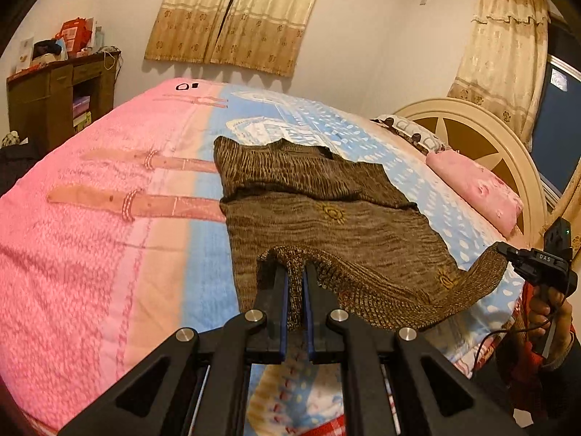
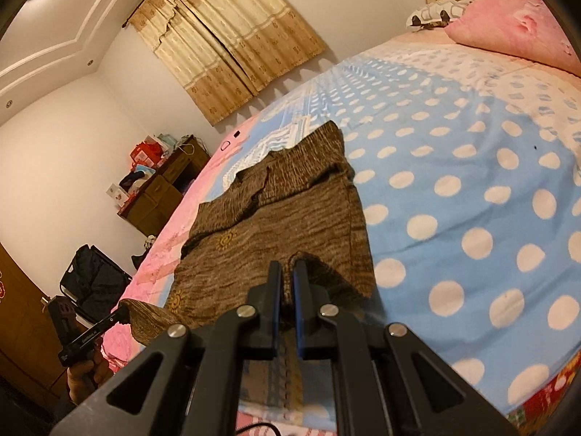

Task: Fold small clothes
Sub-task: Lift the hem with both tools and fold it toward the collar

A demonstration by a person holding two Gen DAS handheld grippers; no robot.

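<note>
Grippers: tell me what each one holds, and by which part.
Both hold the brown sweater by its near ribbed hem: the left gripper pinches one corner, the right gripper the other, lifting that edge off the bed.

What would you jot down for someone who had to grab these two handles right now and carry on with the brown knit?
Left gripper: shut on the near hem of the brown knit garment.
Right gripper: shut on the same hem, at its other corner.
The garment lies on the bed's quilt, hem lifted off it, far end rumpled and partly doubled over.
Done: both hem corners gripped and raised.
Left: probably carry the hem toward the far end, lay it flat, then finish the fold.
</note>
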